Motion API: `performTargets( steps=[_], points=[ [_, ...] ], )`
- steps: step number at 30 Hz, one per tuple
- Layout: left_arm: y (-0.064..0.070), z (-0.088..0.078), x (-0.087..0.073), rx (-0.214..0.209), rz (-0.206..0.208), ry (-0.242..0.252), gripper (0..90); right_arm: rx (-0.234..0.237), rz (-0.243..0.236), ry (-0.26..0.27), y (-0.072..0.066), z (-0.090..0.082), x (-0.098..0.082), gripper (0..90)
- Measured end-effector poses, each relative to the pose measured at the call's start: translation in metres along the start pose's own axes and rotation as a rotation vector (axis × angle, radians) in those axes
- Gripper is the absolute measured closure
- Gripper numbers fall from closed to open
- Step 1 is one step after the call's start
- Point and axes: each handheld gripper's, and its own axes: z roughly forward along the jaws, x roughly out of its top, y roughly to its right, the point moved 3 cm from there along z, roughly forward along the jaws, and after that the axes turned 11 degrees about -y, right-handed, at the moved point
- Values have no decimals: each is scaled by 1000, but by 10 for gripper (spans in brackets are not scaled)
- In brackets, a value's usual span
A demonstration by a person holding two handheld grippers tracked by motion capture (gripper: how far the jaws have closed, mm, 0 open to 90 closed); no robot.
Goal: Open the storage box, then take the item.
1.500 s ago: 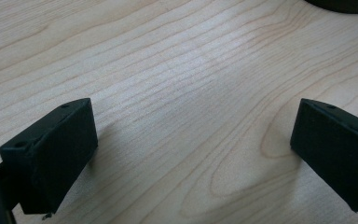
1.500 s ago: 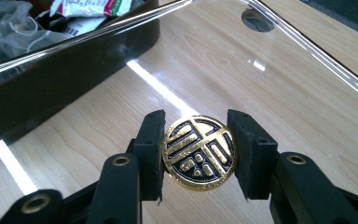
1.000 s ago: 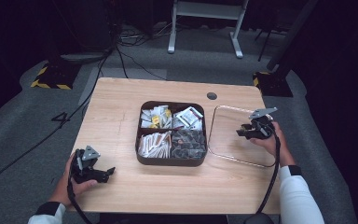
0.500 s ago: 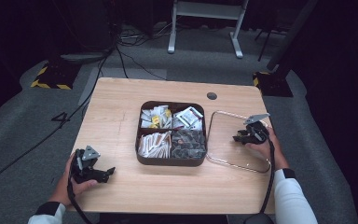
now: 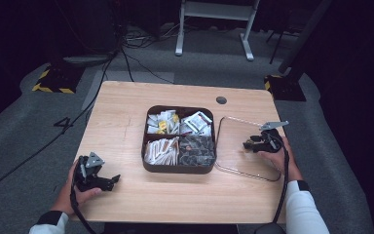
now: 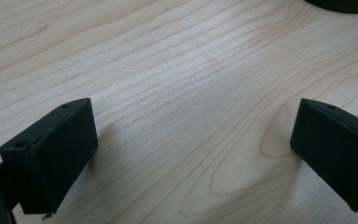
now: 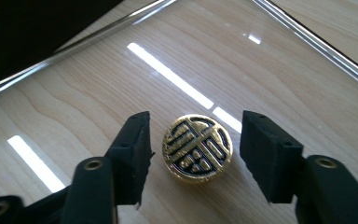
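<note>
One clear lid (image 5: 246, 156) lies flat on the table (image 5: 126, 117) just right of the one four-compartment tray (image 5: 179, 168), its far edge near the table's right border, with bare wood in front of and to the left of the tray. The lid's single gold knob (image 7: 197, 147) sits between the jaws of the right gripper (image 7: 195, 150), which have just been opening and stand apart with a gap on each side. The left gripper (image 6: 193, 154) rests wide open over bare wood at the near left corner.
</note>
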Motion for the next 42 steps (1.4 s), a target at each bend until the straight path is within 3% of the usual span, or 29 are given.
performTargets(
  steps=[3, 11, 21, 23, 29, 38, 42],
  points=[
    [0, 0, 0, -2, -2, 0, 8, -13, 10, 2, 1, -1, -1, 390],
    [-1, 0, -1, -7, 14, -1, 8, -24, 43, 70, -2, -17, 1, 318],
    [0, 0, -1, -9, 17, -4, 6, -34, 7, 115, -19, -25, 14, 286],
    [0, 0, -1, -8, 18, -3, 6, -28, 2, 132, -23, -28, 17, 327],
    [0, 0, -1, -9, 17, -4, 6, -13, 7, 157, -28, -31, 25, 335],
    [-1, 0, 0, -13, 19, -2, 4, -14, -31, 166, -39, -33, 47, 347],
    [-1, 0, 0, -14, 22, 0, 4, -8, -51, 183, -47, -37, 65, 352]
  ],
)
